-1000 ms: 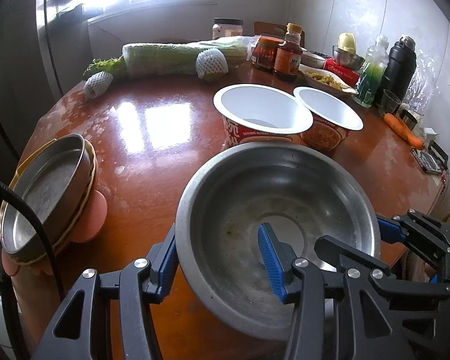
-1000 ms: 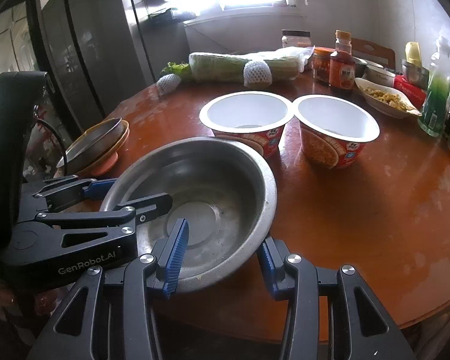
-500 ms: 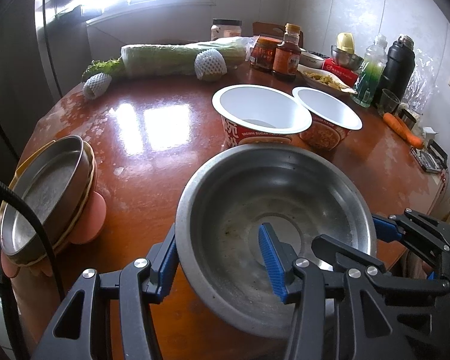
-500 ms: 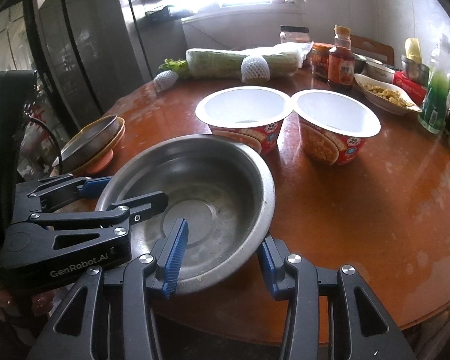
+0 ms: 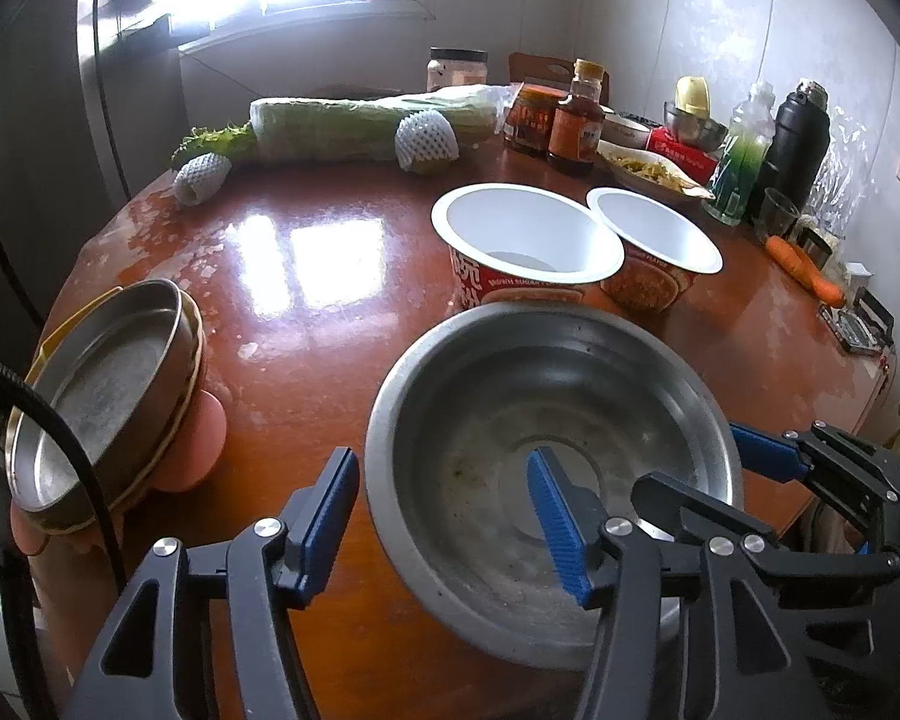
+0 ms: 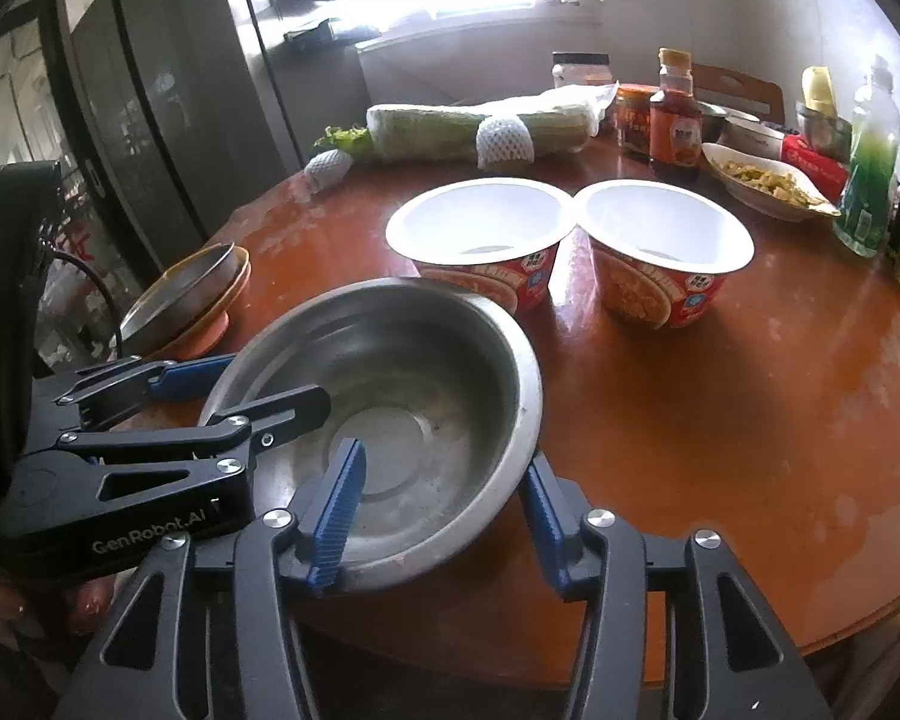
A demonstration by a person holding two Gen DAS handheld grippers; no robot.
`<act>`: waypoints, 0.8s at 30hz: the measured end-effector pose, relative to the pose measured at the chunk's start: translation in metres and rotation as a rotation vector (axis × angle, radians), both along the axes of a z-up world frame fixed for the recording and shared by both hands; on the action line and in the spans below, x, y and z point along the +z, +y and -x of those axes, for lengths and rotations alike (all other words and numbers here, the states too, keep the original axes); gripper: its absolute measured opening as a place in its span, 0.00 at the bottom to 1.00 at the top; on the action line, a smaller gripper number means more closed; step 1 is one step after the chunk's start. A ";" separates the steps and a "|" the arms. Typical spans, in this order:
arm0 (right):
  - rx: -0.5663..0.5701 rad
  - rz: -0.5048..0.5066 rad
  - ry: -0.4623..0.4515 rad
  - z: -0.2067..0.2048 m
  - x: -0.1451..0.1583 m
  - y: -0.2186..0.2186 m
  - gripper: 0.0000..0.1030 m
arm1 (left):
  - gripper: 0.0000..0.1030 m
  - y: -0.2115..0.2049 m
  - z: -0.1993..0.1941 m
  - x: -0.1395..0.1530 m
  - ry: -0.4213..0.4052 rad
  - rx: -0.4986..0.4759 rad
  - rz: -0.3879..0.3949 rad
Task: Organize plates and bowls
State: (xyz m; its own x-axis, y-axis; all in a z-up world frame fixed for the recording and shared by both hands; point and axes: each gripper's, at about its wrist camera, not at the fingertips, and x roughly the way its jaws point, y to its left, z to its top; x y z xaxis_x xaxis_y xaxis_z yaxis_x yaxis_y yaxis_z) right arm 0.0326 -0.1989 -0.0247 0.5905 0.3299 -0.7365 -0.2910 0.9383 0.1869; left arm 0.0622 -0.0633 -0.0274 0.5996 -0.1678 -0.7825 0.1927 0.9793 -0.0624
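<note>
Steel bowl (image 5: pixel 546 420): sitting upright, mouth up, at the near edge of the bench (image 5: pixel 306 276), just in front of the two paper noodle bowls; being round, it is showing no long axis. Left claw (image 5: pixel 444 516): you are holding it straddled over the bowl's near-left rim, one blue pad inside the bowl, the other outside and standing clear of the wall; its jaws have just been opening, and it is gripping nothing. Right claw (image 6: pixel 444 504): you are holding it likewise over the near-right rim, left pad inside, right pad outside; its jaws have just been opening too, a gap is showing at the outer pad, so the bowl is sitting between the pads unclamped. Left noodle bowl (image 6: pixel 480 240): standing upright, empty, white inside, red printed wall, its rim touching that of the right noodle bowl (image 6: pixel 660 246). Plate stack (image 5: pixel 108 390): a steel plate lying on top of yellow-rimmed and pink dishes at the left edge of the bench, tilted toward the bench centre, well apart from the steel bowl. Wrapped greens (image 5: pixel 354 126): lying along the far side of the bench, long axis running left to right. Sauce bottle (image 6: pixel 675 120), jars and a green bottle (image 6: pixel 870 168): standing at the far right.
</note>
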 end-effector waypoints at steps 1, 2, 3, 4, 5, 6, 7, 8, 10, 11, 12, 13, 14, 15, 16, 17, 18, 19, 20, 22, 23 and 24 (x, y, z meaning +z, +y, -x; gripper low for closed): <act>-0.001 0.000 -0.002 0.000 0.001 0.000 0.56 | 0.57 0.001 0.000 0.001 -0.001 0.001 0.002; -0.004 -0.001 -0.005 0.001 0.002 0.000 0.59 | 0.58 0.001 0.001 0.001 -0.003 0.002 0.005; -0.010 -0.003 -0.010 0.001 0.003 -0.002 0.60 | 0.58 0.001 0.001 0.002 -0.006 0.001 0.006; -0.010 -0.006 -0.014 0.002 0.004 -0.002 0.61 | 0.58 0.002 0.002 0.003 -0.009 0.004 0.008; -0.010 -0.009 -0.016 0.002 0.005 -0.003 0.62 | 0.59 0.002 0.002 0.004 -0.011 0.007 0.010; -0.013 -0.010 -0.016 0.002 0.006 -0.003 0.62 | 0.59 0.003 0.003 0.006 -0.012 0.008 0.012; -0.015 -0.015 -0.017 0.002 0.007 -0.004 0.62 | 0.59 0.004 0.003 0.007 -0.015 0.010 0.015; -0.015 -0.018 -0.017 0.003 0.007 -0.004 0.63 | 0.59 0.004 0.004 0.009 -0.020 0.014 0.015; -0.024 -0.029 -0.021 0.003 0.009 -0.007 0.64 | 0.59 0.006 0.006 0.014 -0.035 0.016 0.017; -0.028 -0.037 -0.021 0.003 0.010 -0.008 0.65 | 0.60 0.007 0.007 0.017 -0.042 0.018 0.020; -0.036 -0.047 -0.023 0.004 0.012 -0.011 0.67 | 0.60 0.009 0.008 0.020 -0.048 0.021 0.026; -0.041 -0.058 -0.023 0.004 0.013 -0.013 0.68 | 0.61 0.010 0.008 0.023 -0.053 0.022 0.030; -0.045 -0.067 -0.024 0.003 0.015 -0.015 0.68 | 0.61 0.010 0.007 0.025 -0.057 0.025 0.032; -0.050 -0.072 -0.027 0.003 0.016 -0.016 0.69 | 0.61 0.011 0.007 0.026 -0.058 0.028 0.032; -0.054 -0.076 -0.028 0.003 0.017 -0.017 0.69 | 0.61 0.012 0.006 0.028 -0.061 0.031 0.036; -0.061 -0.083 -0.029 0.003 0.019 -0.019 0.69 | 0.61 0.012 0.005 0.029 -0.061 0.033 0.037; -0.065 -0.089 -0.030 0.002 0.020 -0.020 0.69 | 0.61 0.013 0.005 0.030 -0.062 0.035 0.038; -0.068 -0.095 -0.031 0.002 0.021 -0.021 0.69 | 0.61 0.013 0.005 0.031 -0.065 0.037 0.039; -0.073 -0.099 -0.033 0.002 0.022 -0.023 0.70 | 0.61 0.013 0.004 0.033 -0.067 0.038 0.039; -0.081 -0.107 -0.039 0.003 0.025 -0.026 0.70 | 0.61 0.014 0.004 0.036 -0.075 0.040 0.039; -0.085 -0.110 -0.045 0.003 0.027 -0.027 0.70 | 0.61 0.014 0.004 0.038 -0.077 0.040 0.038; -0.088 -0.111 -0.048 0.003 0.029 -0.028 0.71 | 0.61 0.013 0.004 0.039 -0.079 0.041 0.038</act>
